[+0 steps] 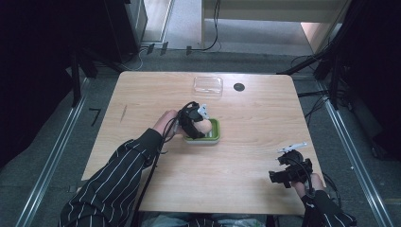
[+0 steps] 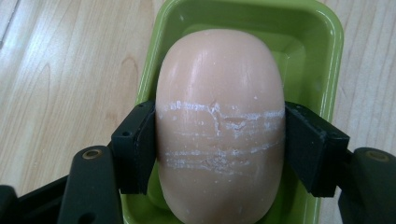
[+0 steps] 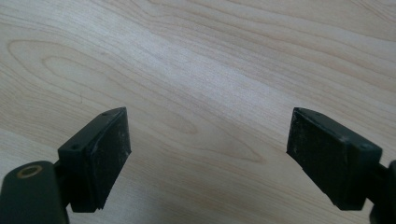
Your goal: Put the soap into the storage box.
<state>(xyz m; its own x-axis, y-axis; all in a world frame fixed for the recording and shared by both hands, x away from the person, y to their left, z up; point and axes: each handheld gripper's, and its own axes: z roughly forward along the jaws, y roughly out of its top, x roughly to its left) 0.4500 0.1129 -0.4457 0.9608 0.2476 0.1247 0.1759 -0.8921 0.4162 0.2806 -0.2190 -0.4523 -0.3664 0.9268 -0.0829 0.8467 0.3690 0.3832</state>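
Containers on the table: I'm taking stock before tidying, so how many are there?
2. A green dish sits near the table's middle, under the soap bar clamped in the left claw. A clear plastic box lies at the far edge.

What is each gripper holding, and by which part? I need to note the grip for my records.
The left gripper clamps the pink soap bar across its two long sides, over the green dish. The right gripper holds nothing.
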